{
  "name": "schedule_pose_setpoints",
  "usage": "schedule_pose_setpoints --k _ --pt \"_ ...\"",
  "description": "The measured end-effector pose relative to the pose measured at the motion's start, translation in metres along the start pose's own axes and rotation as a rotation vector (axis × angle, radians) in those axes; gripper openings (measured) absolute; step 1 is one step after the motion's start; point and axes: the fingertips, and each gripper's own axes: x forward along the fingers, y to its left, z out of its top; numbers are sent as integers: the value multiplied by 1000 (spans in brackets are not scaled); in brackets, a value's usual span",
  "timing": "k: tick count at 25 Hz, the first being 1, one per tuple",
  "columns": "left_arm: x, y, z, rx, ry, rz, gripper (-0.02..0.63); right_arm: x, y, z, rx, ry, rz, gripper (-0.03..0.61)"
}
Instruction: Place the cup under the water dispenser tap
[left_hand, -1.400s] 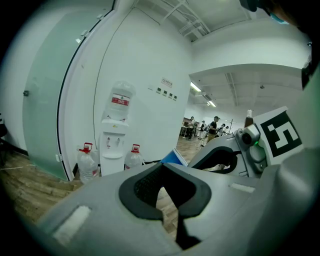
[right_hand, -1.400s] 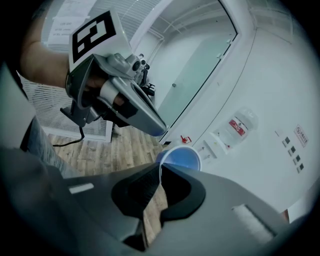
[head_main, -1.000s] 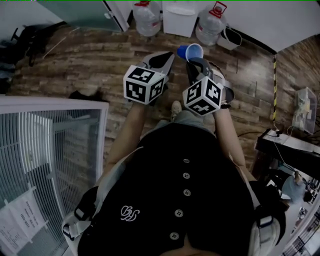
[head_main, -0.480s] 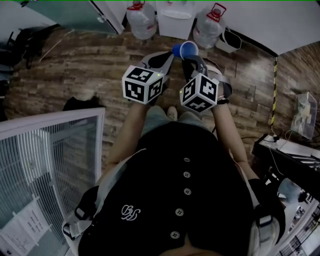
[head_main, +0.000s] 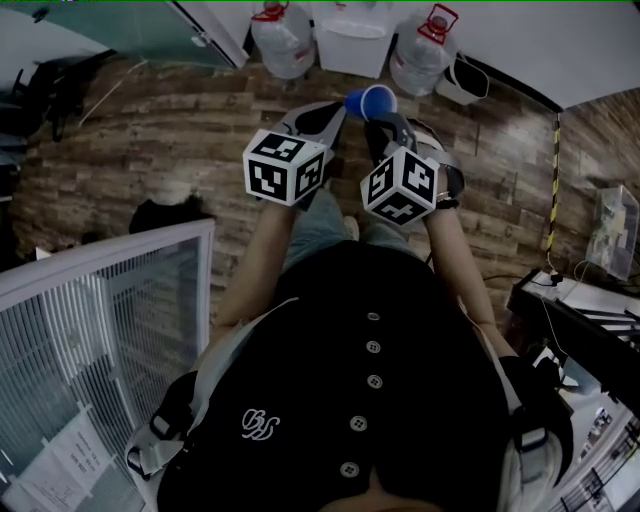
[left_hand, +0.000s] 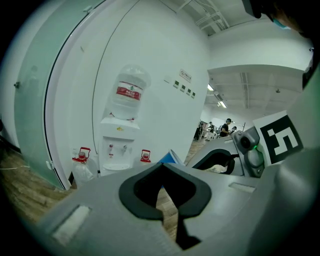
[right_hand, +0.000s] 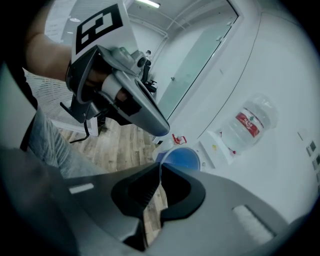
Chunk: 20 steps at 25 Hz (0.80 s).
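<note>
Holding cup (right_hand: 181, 159): right gripper (right_hand: 159, 172), pinching its rim
Dispenser (head_main: 352, 42): ahead of cup, still apart
Left gripper (left_hand: 162, 167): jaws pressed together, empty

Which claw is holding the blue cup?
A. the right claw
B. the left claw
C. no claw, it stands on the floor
A: the right claw is shut on the rim of the cup, while the left claw has nothing in it.
</note>
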Motion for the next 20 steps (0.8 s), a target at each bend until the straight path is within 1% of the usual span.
schedule_pose_setpoints --k 6,9,20 --pt "28 46 26 2 -1 -2 -3 40 -35 14 -10 14 4 12" --pt "45 70 40 -5 2 -9 -4 61 -59 20 -4 24 1 12" --pt "92 148 88 13 29 -69 -3 127 -133 55 26 63 -24 12"
